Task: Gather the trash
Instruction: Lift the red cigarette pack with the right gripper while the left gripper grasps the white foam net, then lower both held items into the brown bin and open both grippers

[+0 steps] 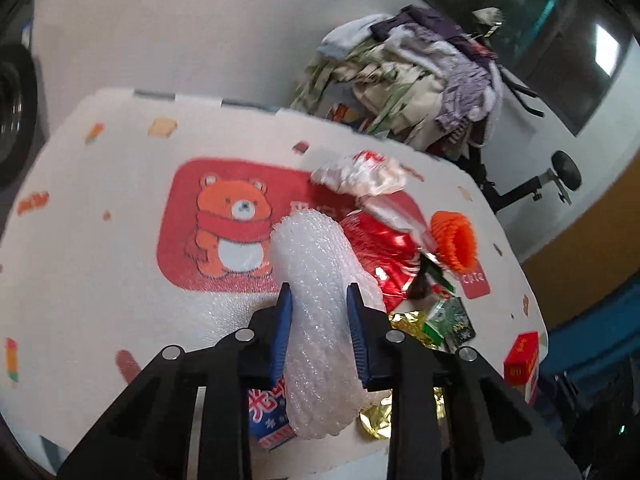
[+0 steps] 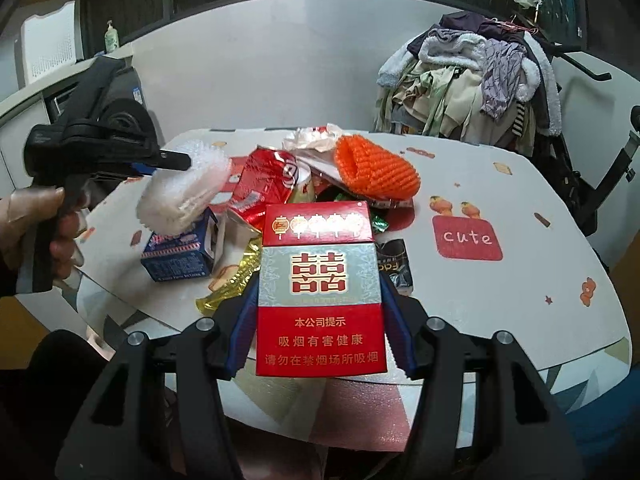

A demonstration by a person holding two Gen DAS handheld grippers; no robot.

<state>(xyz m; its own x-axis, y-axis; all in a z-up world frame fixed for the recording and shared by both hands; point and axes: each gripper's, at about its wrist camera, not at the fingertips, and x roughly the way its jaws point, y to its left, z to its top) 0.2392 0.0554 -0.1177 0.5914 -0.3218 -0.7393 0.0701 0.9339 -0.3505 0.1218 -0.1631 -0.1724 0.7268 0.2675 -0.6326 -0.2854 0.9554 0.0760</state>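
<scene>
My left gripper (image 1: 320,296) is shut on a roll of white bubble wrap (image 1: 320,300) and holds it above the table; from the right wrist view the gripper (image 2: 176,162) shows at the left with the wrap (image 2: 184,192). My right gripper (image 2: 318,292) is shut on a red cigarette box (image 2: 320,292) near the table's front edge; the box also shows in the left wrist view (image 1: 522,360). The trash pile holds an orange foam net (image 2: 376,168), a red foil wrapper (image 2: 268,184), a blue carton (image 2: 180,254), gold foil (image 2: 232,280) and a crumpled white bag (image 1: 360,172).
The table (image 2: 520,320) has a white cloth with a bear print (image 1: 236,224) and a "cute" patch (image 2: 468,238). A chair heaped with clothes (image 2: 472,76) stands behind the table at the right. A dark wrapper (image 2: 396,270) lies by the cigarette box.
</scene>
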